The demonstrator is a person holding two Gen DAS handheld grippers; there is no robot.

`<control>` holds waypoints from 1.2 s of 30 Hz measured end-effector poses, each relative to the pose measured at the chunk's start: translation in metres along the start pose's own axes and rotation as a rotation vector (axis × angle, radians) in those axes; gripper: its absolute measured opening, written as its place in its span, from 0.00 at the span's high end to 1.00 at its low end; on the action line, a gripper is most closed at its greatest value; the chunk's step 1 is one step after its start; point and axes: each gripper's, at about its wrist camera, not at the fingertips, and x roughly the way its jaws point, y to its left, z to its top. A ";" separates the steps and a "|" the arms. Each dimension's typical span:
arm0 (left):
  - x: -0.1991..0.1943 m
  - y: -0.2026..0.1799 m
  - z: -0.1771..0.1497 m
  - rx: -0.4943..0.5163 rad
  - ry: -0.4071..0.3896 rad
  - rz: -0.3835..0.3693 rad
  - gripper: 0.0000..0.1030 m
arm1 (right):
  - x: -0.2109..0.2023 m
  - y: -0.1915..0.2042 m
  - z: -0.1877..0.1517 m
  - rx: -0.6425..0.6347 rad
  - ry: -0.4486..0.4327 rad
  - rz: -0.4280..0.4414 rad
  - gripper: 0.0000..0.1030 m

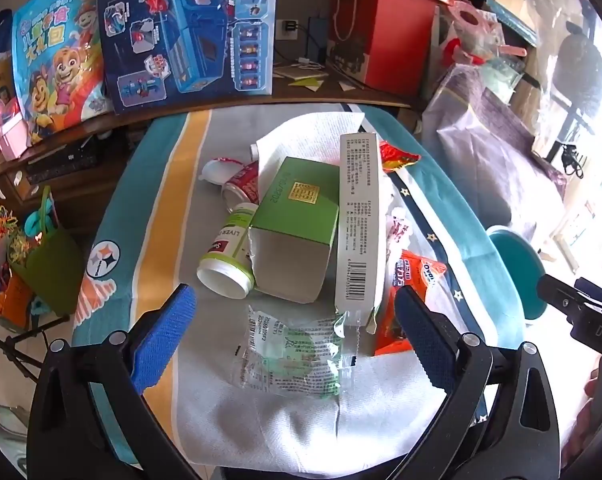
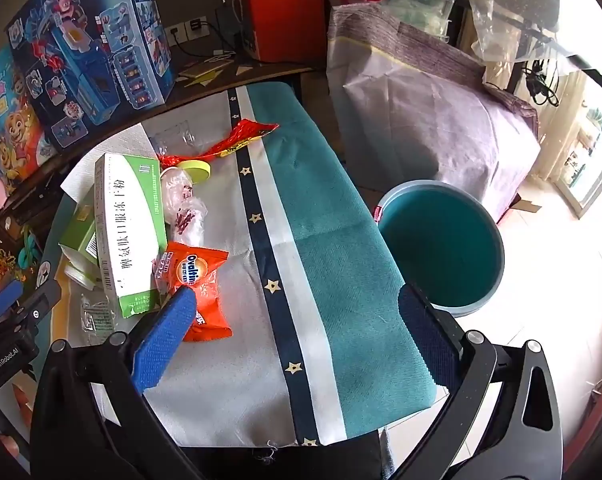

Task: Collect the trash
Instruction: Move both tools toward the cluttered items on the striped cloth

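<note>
The cloth (image 2: 333,272) on the bench is teal, with a grey field, a white band, a yellow stripe and a navy stripe with small gold stars; the fingers (image 1: 161,344) have blue textured pads; the square box (image 1: 297,208) is green with a gold emblem; the Ovaltine packet (image 2: 199,280) is orange; the bucket (image 2: 441,248) is teal inside.

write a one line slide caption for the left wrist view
Open left tongs hover above a clear plastic wrapper at the near edge of a trash pile on the cloth-covered table.
</note>
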 end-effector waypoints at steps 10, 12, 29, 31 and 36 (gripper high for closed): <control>0.000 -0.008 -0.002 0.029 -0.004 -0.023 0.04 | 0.001 -0.002 0.001 0.010 0.002 -0.001 0.06; -0.001 -0.008 0.001 0.032 0.002 -0.030 0.04 | 0.001 -0.003 0.001 0.013 0.002 0.001 0.06; 0.007 0.017 0.005 -0.034 0.033 -0.028 0.04 | 0.005 0.002 -0.001 -0.010 0.016 0.001 0.06; 0.007 0.020 0.007 -0.043 0.035 -0.030 0.04 | 0.006 0.002 -0.001 -0.008 0.025 0.007 0.06; 0.010 0.023 0.007 -0.046 0.048 -0.032 0.04 | 0.009 0.003 -0.002 -0.004 0.042 0.009 0.06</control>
